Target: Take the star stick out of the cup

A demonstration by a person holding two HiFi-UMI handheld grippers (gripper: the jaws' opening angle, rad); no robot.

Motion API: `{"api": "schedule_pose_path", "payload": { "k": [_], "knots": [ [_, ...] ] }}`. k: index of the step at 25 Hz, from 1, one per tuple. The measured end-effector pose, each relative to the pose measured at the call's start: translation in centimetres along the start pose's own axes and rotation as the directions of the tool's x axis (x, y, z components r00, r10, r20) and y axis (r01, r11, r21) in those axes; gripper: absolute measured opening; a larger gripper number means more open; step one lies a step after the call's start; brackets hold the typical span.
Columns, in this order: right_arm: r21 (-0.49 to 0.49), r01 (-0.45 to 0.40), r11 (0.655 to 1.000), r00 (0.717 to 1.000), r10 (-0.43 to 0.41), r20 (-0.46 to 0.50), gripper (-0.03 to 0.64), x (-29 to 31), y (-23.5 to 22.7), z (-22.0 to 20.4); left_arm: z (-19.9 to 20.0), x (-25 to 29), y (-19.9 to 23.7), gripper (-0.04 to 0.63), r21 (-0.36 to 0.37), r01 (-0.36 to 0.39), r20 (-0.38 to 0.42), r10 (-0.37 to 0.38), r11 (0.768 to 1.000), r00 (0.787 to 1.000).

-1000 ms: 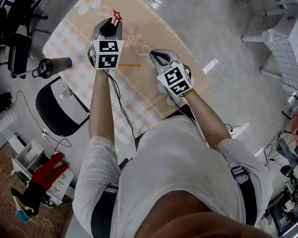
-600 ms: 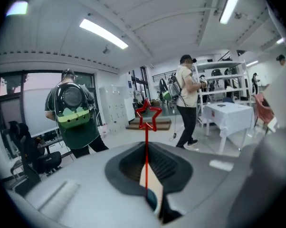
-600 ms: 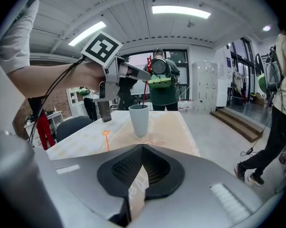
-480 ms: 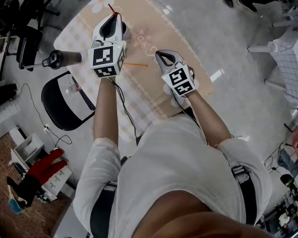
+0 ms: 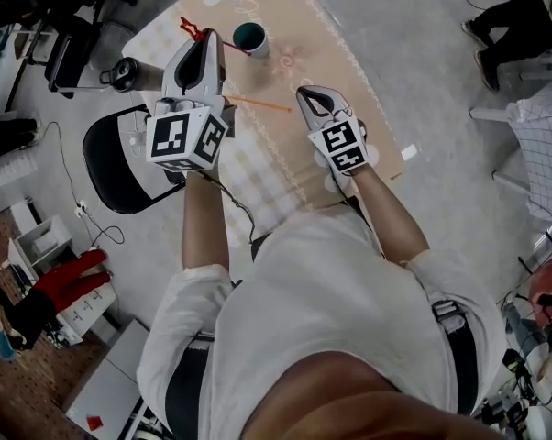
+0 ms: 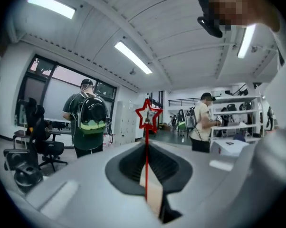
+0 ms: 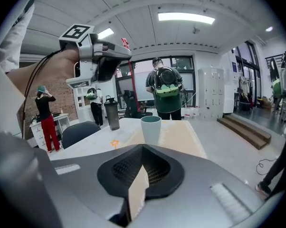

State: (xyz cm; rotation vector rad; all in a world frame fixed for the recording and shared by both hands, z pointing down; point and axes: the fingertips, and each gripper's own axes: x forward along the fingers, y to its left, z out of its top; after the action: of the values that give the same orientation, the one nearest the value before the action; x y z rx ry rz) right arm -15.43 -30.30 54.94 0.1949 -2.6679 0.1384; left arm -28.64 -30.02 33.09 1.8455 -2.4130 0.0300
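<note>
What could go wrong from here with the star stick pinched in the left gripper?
1. The star stick is thin and the left gripper pinches it at one spot, so it may pivot or slip out.
2. Its lower end seems to hang near the cup; a sideways swing could tip the cup.

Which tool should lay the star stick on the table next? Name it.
Left. The left tool is shut on the red star stick, lifted clear of the cup; the right tool is shut and empty.
</note>
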Motion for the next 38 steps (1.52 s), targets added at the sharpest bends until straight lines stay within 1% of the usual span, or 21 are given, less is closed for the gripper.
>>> {"api": "schedule_pose_path", "payload": {
  "k": [2, 4, 7, 9, 11, 13, 14, 15, 17, 18, 22, 25, 26, 28, 30, 35, 38],
  "knots": [
    [-0.004, -0.007, 1.000, 1.000, 0.007, 0.000, -0.002, 0.4, 0.2, -0.1, -1.0, -1.8, 0.7, 0.006, -0.066, -0.023, -0.003, 0.022, 0.998, 1.000],
    [-0.004, -0.016, 1.000, 1.000, 0.016, -0.010, 0.000, 0.7, 0.5, -0.5, -3.4, -3.4, 1.1, 0.006, -0.158, -0.043, -0.032, 0.038, 0.986, 0.999],
    [-0.003, -0.025, 1.000, 0.999, 0.025, -0.032, 0.000, 0.8, 0.9, -1.2, -8.8, -5.2, 0.9, 0.006, -0.275, -0.087, -0.128, 0.054, 0.957, 0.990],
    [-0.008, -0.031, 0.999, 0.999, 0.031, -0.045, -0.002, 0.8, 1.2, -1.6, -12.5, -6.0, 1.0, 0.006, -0.325, -0.139, -0.207, 0.073, 0.935, 0.976],
    [-0.013, -0.038, 0.999, 0.998, 0.037, -0.058, 0.000, 1.0, 1.2, -2.0, -15.6, -6.7, 1.0, 0.006, -0.379, -0.188, -0.286, 0.078, 0.906, 0.955],
    [-0.009, -0.039, 0.999, 0.997, 0.038, -0.067, -0.001, 1.1, 1.1, -2.4, -18.3, -7.1, 1.0, 0.006, -0.432, -0.222, -0.351, 0.063, 0.874, 0.934],
    [-0.005, -0.039, 0.999, 0.997, 0.039, -0.071, -0.001, 1.1, 1.1, -2.5, -19.4, -7.3, 0.9, 0.006, -0.447, -0.232, -0.380, 0.052, 0.864, 0.923],
    [-0.002, -0.041, 0.999, 0.996, 0.040, -0.074, 0.000, 1.1, 1.2, -2.6, -20.5, -7.4, 0.8, 0.006, -0.448, -0.241, -0.412, 0.040, 0.861, 0.910],
    [0.000, -0.049, 0.999, 0.996, 0.049, -0.080, 0.000, 1.4, 1.5, -2.8, -22.3, -7.6, 0.9, 0.006, -0.424, -0.259, -0.471, 0.033, 0.868, 0.881],
    [-0.001, -0.055, 0.998, 0.995, 0.055, -0.082, -0.001, 1.5, 1.7, -2.9, -22.9, -7.5, 1.1, 0.006, -0.411, -0.269, -0.490, 0.038, 0.871, 0.871],
    [-0.009, -0.078, 0.997, 0.993, 0.077, -0.085, -0.002, 2.1, 2.3, -2.8, -24.7, -7.0, 2.3, 0.016, -0.390, -0.310, -0.523, 0.069, 0.867, 0.850],
    [-0.007, -0.090, 0.996, 0.992, 0.089, -0.092, -0.002, 2.5, 2.7, -3.0, -26.3, -6.6, 3.2, 0.031, -0.349, -0.342, -0.556, 0.101, 0.872, 0.825],
    [-0.007, -0.095, 0.995, 0.991, 0.094, -0.095, 0.000, 2.7, 2.8, -3.1, -27.0, -6.5, 3.6, 0.034, -0.345, -0.353, -0.566, 0.107, 0.870, 0.817],
    [-0.008, -0.106, 0.994, 0.989, 0.105, -0.101, -0.001, 3.1, 2.9, -3.2, -28.4, -6.1, 4.2, 0.034, -0.357, -0.377, -0.589, 0.107, 0.855, 0.801],
    [-0.009, -0.114, 0.993, 0.988, 0.112, -0.105, 0.000, 3.3, 2.9, -3.3, -29.7, -5.6, 4.7, 0.035, -0.355, -0.399, -0.619, 0.108, 0.845, 0.778],
    [-0.003, -0.114, 0.994, 0.988, 0.113, -0.109, 0.000, 3.3, 2.4, -3.5, -31.8, -4.9, 5.4, 0.046, -0.290, -0.429, -0.689, 0.125, 0.855, 0.714],
    [0.014, -0.104, 0.995, 0.989, 0.104, -0.106, 0.000, 3.0, 2.0, -3.6, -32.3, -5.0, 5.6, 0.065, -0.248, -0.431, -0.713, 0.138, 0.868, 0.688]
  ]
}}
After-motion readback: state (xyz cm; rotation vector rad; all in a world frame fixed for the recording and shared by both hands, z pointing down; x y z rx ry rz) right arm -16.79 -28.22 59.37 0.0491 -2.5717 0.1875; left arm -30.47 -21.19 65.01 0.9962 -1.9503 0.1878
